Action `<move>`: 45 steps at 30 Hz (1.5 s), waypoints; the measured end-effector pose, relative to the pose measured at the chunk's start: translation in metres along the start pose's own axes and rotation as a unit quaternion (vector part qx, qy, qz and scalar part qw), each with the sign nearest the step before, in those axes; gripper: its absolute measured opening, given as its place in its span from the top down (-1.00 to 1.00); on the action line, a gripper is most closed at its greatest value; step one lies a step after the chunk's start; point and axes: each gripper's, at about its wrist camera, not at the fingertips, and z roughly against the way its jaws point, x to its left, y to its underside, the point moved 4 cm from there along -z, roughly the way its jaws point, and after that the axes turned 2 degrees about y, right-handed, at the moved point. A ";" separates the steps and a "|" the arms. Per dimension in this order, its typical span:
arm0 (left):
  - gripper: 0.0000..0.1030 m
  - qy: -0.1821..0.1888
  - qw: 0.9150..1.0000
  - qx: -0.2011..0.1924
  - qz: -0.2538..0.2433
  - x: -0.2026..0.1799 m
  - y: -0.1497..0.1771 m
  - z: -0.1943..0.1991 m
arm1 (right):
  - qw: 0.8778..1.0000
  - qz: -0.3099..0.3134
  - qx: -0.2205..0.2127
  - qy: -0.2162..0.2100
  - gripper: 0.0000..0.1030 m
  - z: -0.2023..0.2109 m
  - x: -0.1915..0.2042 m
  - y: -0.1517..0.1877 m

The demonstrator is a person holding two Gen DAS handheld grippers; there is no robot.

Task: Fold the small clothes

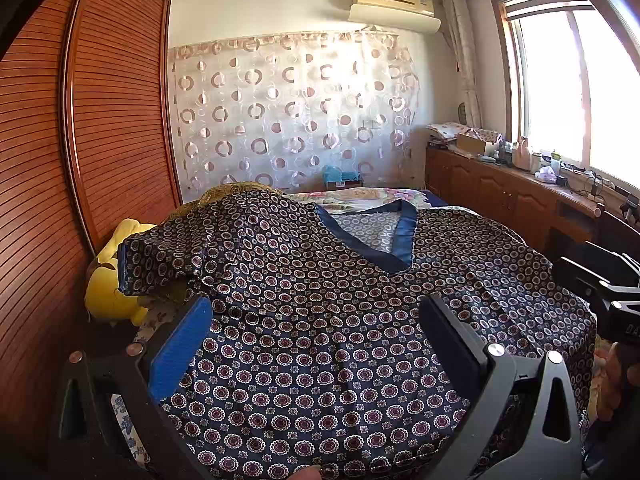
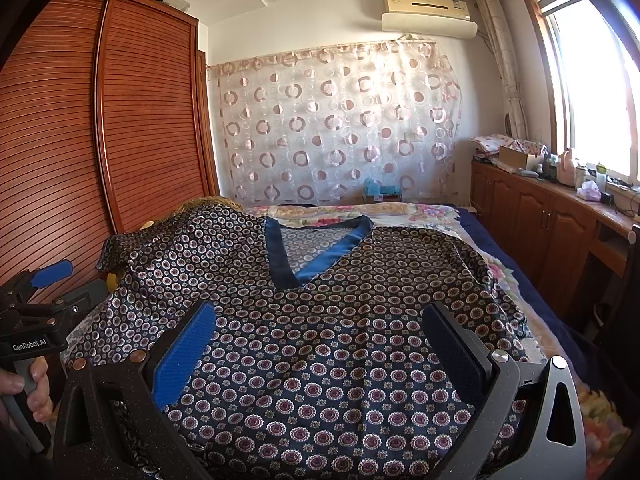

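The patterned V-neck top (image 2: 320, 340) lies spread face-up on the bed (image 2: 532, 292), its left sleeve (image 1: 168, 256) draped over a yellow plush toy (image 1: 108, 280). It looks thin, limp and probably slippery, so pinching a hem corner or shoulder seam seems wisest. The left tongs (image 1: 316, 332) and right tongs (image 2: 320, 340) hover over the lower body, jaws apart, holding nothing.

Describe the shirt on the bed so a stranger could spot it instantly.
Start at the bed beside the wooden wardrobe. The shirt lies spread across it, front up. Its dark navy fabric with small ringed circles and its plain blue V-neck band set it apart from the floral bedding.
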 end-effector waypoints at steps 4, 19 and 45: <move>-1.00 0.000 1.000 0.000 0.000 0.000 0.000 0.000 | 1.000 0.000 0.000 0.000 -1.00 0.000 0.000 0.000; -1.00 -0.005 0.999 0.048 0.007 0.007 0.019 -0.021 | 1.000 -0.004 0.011 -0.015 -1.00 -0.014 0.002 0.002; -1.00 -0.033 0.992 0.103 0.070 0.152 0.034 -0.064 | 0.985 0.057 0.095 -0.136 -1.00 -0.137 0.057 -0.010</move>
